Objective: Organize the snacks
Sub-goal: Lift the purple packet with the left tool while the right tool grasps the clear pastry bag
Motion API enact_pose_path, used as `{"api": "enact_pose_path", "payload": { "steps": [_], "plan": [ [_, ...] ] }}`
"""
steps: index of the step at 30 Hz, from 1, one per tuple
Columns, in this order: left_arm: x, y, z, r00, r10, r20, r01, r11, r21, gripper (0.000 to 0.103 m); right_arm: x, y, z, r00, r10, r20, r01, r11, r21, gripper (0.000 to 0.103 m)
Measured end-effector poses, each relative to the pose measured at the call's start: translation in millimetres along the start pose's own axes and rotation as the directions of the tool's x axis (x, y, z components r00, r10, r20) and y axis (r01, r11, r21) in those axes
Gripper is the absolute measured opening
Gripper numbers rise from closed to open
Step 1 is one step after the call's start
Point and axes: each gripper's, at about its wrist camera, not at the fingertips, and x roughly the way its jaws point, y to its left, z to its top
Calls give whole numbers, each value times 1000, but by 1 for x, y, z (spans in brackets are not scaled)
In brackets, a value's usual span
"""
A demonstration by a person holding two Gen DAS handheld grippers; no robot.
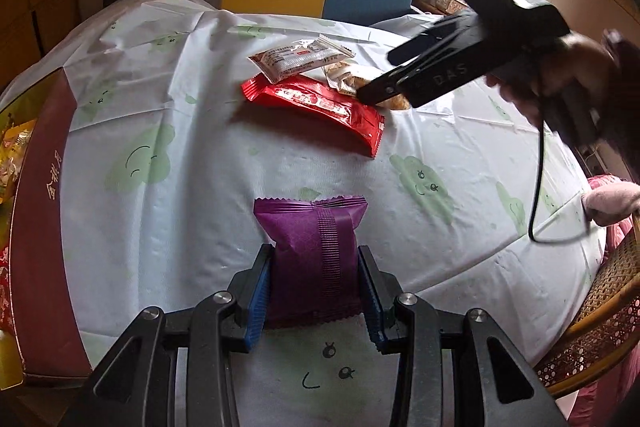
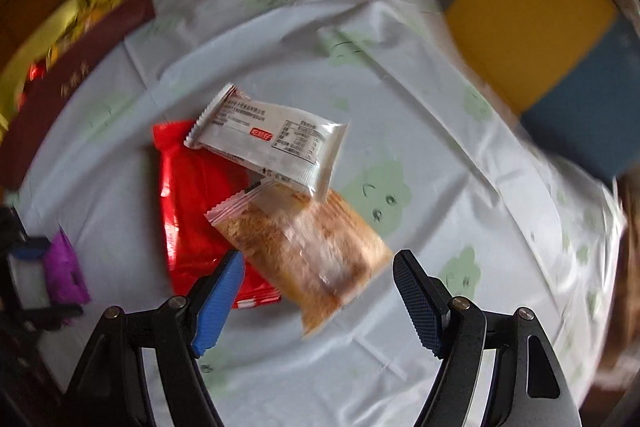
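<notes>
The left gripper (image 1: 316,291) is pinching a purple packet (image 1: 316,259) across its middle, blue pads pressed to both sides, the packet's crimped top pointing to twelve o'clock over the white tablecloth (image 1: 200,187). The right gripper (image 2: 320,299) hangs spread wide above the loose pile, nothing touching its pads – a clear packet of brownish pastry (image 2: 308,247) lies just beyond the gap, towards twelve o'clock, angled from ten to five.

That clear packet rests partly on a red packet (image 2: 192,203), and a white packet (image 2: 268,147) overlaps both at their far ends. The dark red gift box (image 1: 40,227), with other wrappers already in it, sits at nine o'clock in the left wrist view, at the table's edge.

So the job looks to be mid-way: one snack in hand for the box, three still on the cloth. For the left side, the next move calls for a carry towards nine o'clock and a release over the open box. For the right, the fingers need to come down either side of the pastry packet – squarely across its short width – without catching the white packet's corner or dragging the red one underneath.
</notes>
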Motion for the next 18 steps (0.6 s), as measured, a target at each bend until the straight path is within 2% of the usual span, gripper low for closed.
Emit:
{"api": "enact_pose_path", "payload": {
  "steps": [2, 3, 8, 10, 11, 12, 18],
  "plan": [
    [0, 1, 0, 1000, -5, -1, 5, 1000, -1, 40, 3, 1, 7, 1000, -20, -11, 19, 997, -74, 89],
    [0, 2, 0, 1000, -8, -1, 8, 1000, -4, 40, 4, -1, 10, 1000, -12, -16, 11, 996, -84, 90],
    [1, 1, 0, 1000, -5, 1, 5, 1000, -7, 40, 14, -20, 20, 998, 55, -39, -57, 997, -49, 93],
    [1, 0, 0, 1000, -2, 2, 2, 1000, -11, 40, 14, -28, 17, 992, 119, -28, -119, 993, 7, 87],
    [1, 0, 0, 1000, -1, 3, 1, 1000, -13, 40, 12, -30, 13, 990, 137, -19, -136, 990, 29, 74],
    [1, 0, 0, 1000, -1, 4, 1, 1000, -15, 40, 10, -30, 9, 993, 114, -8, -114, 993, 38, 62],
    [-1, -1, -2, 1000, 4, 14, -4, 1000, -17, 40, -5, -30, -49, 998, 65, -27, -57, 975, 215, 61]
  ]
}}
